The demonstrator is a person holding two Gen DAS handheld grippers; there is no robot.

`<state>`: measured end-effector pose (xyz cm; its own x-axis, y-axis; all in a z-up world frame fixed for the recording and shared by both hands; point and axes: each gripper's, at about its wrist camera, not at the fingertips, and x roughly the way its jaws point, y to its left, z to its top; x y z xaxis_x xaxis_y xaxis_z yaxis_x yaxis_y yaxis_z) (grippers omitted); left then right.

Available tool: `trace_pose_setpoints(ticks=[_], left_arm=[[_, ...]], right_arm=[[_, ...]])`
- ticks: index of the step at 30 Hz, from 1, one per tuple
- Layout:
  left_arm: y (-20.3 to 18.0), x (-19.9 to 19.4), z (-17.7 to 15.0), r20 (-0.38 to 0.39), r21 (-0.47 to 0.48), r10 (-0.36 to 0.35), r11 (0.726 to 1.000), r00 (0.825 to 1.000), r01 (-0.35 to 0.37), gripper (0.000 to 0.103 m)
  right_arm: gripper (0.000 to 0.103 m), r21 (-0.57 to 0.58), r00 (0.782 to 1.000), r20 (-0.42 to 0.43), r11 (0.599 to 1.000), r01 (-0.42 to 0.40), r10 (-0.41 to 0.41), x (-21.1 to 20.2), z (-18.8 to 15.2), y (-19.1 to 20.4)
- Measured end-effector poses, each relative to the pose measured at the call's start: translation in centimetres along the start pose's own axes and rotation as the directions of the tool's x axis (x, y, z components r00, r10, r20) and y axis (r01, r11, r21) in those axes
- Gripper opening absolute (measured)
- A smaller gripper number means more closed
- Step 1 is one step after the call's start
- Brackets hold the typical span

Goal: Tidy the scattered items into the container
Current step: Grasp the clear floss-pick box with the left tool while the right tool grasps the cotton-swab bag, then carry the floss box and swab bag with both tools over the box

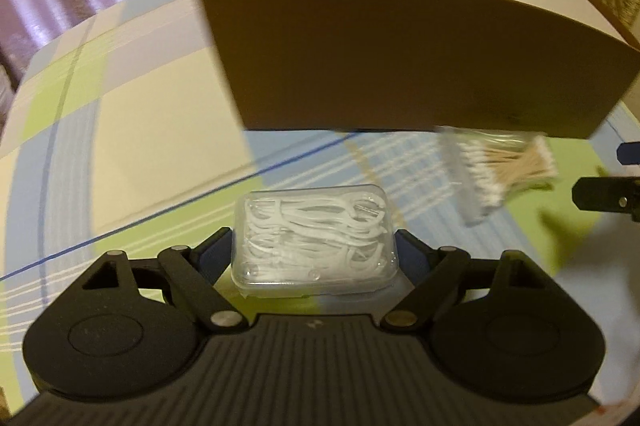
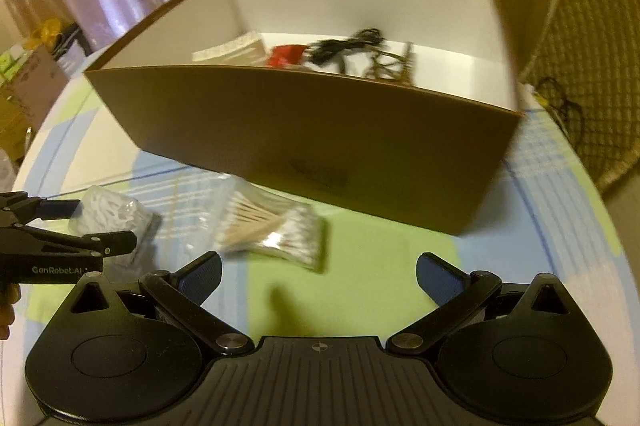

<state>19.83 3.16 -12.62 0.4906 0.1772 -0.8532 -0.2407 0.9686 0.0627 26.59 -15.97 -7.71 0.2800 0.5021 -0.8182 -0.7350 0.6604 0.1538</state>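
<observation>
Between left claw (image 1: 314, 246) fingers — one floss case (image 1: 314, 238); one swab packet (image 2: 272, 230) loose.

One brown box (image 2: 304, 130) on the table (image 2: 380, 250), one clear case of floss picks (image 1: 316, 238), one bag of cotton swabs (image 2: 272, 230), two grippers, several blurred items inside the box.

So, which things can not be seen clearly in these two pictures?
- Box contents, right wrist view: the near wall hides the lower parts, and blur smears the dark cable and red item.
- Box interior, left wrist view: hidden behind its tall near wall.
- Cotton swab bag, left wrist view: motion blur.
- Right gripper, left wrist view: cut off by the edge.
</observation>
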Motion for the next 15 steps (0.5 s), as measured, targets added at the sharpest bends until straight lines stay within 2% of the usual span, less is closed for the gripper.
trace_pose_setpoints(ticks=[6, 11, 15], left_arm=[[2.3, -0.7, 0.2, 0.010, -0.042, 0.031, 0.999, 0.999, -0.031, 0.083], [3.0, -1.0, 0.1, 0.009, -0.052, 0.035, 0.998, 0.999, -0.034, 0.083], [3.5, -0.8, 0.0, 0.004, -0.052, 0.032, 0.998, 0.999, -0.032, 0.083]], right_arm=[[0.101, 0.023, 1.000, 0.000, 1.000, 0.008, -0.008, 2.5, 0.5, 2.3], [0.101, 0.036, 0.997, 0.019, 0.996, 0.079, -0.080, 4.3, 0.7, 4.0], [0.101, -0.005, 0.991, 0.034, 0.991, 0.133, -0.133, 5.6, 0.6, 5.2]])
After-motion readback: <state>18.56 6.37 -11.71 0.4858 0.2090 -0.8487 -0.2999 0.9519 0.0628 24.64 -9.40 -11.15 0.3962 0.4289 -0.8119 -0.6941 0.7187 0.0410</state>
